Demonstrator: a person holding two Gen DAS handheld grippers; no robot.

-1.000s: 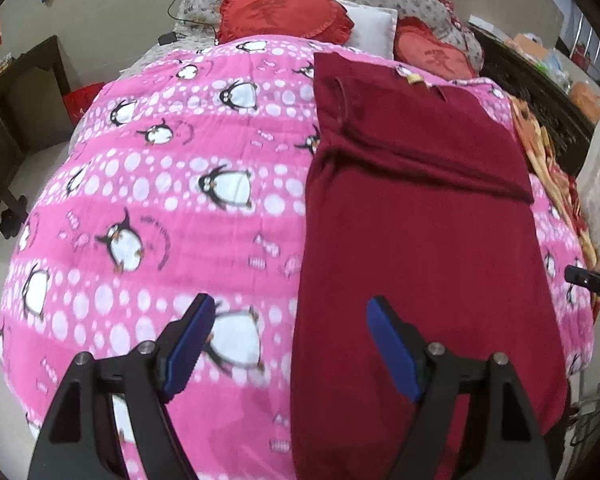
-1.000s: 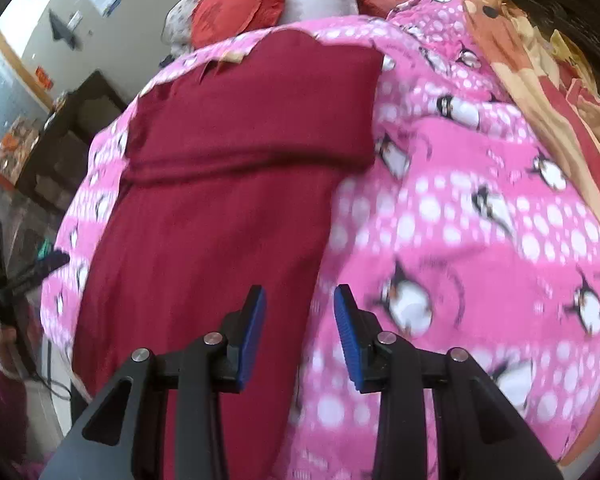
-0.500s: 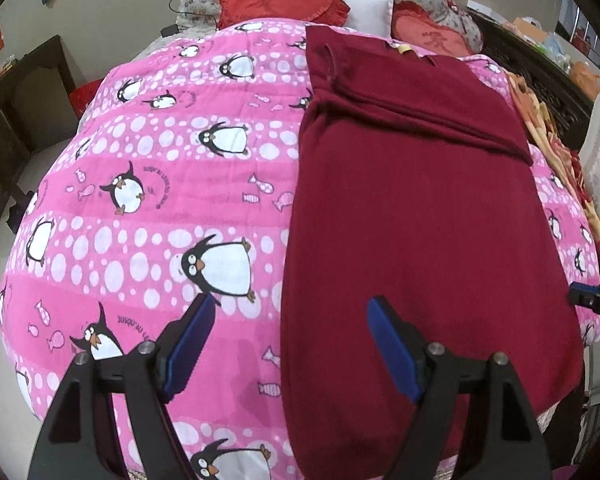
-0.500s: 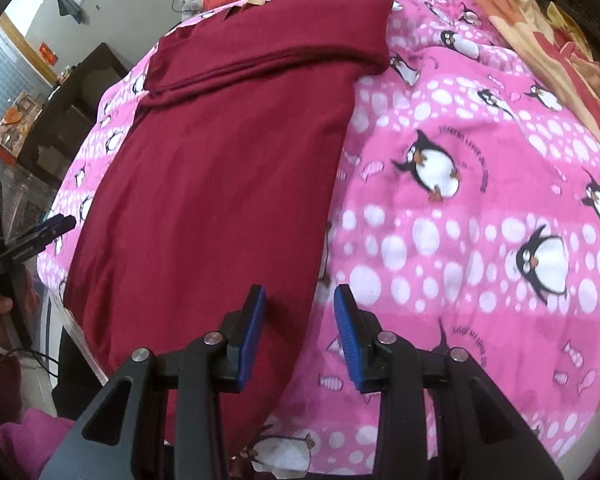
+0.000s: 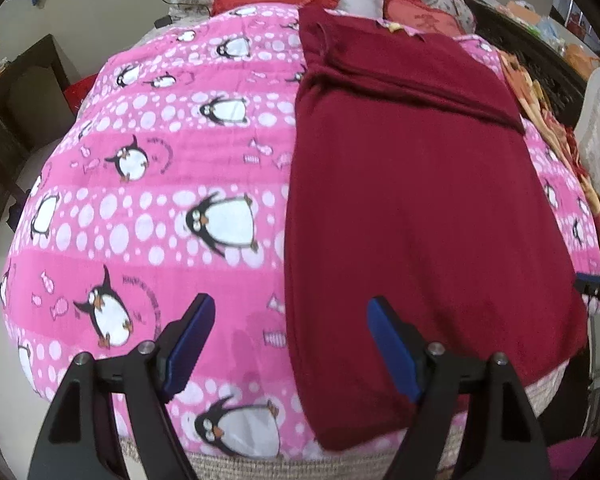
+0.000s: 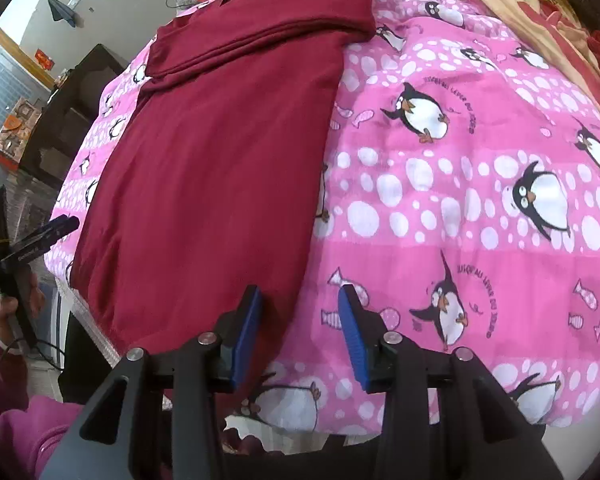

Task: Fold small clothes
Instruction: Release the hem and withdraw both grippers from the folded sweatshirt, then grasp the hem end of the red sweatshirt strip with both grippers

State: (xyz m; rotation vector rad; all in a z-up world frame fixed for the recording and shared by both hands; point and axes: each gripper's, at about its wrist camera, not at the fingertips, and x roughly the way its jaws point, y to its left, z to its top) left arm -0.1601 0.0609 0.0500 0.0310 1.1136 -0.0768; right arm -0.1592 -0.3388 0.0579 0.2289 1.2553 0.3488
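maroon garment (image 5: 412,200) flat on penguin quilt (image 5: 160,168), no containers

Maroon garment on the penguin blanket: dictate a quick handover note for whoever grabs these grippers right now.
Left gripper: open, empty, over the near left edge of the maroon garment.
Right gripper: jaws just opening, nothing between them, over its near right edge.
Garment lies flat and lengthwise on the penguin blanket.
Done: far end folded across.
Left: take the near corners and fold.
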